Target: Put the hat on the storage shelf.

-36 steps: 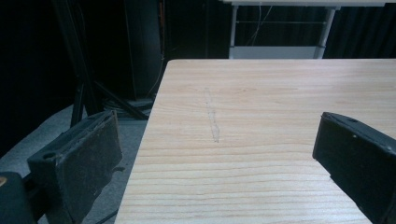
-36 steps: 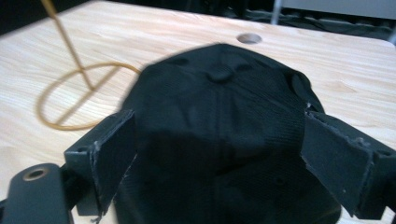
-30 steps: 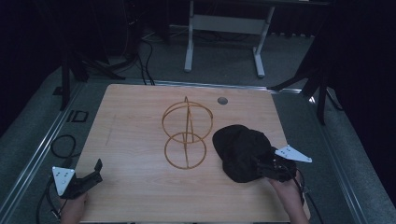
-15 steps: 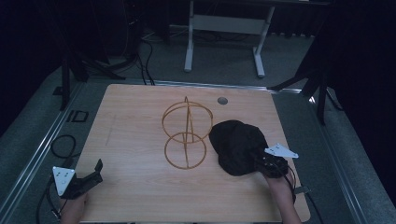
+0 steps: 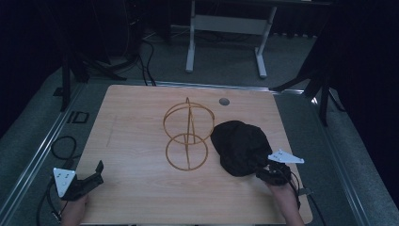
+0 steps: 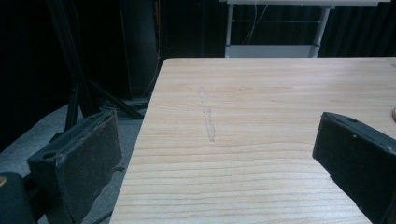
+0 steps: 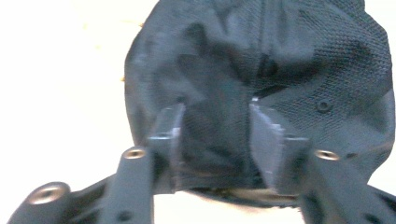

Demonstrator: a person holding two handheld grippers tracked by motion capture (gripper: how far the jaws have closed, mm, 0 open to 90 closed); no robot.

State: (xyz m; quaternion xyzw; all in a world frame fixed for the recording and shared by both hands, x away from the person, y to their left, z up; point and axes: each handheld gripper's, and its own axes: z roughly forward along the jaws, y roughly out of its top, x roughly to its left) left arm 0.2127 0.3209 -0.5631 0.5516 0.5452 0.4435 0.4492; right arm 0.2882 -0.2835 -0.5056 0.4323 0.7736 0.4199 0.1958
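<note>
The right gripper (image 7: 215, 126) is reaching into the near edge of a black cap (image 5: 241, 147) — its jaws are partly apart, with a fold of the fabric lying between them. The cap is resting on the table (image 5: 136, 122), right of centre, just beside a gold wire stand (image 5: 187, 134). The left gripper (image 5: 87, 181) is sitting at the table's near left corner, jaws wide apart — gripping nothing.

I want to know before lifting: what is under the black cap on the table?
Around the black cap only the bare wooden table shows. The right gripper has its fingers astride the cap's edge. Whatever lies beneath is covered by the fabric.
</note>
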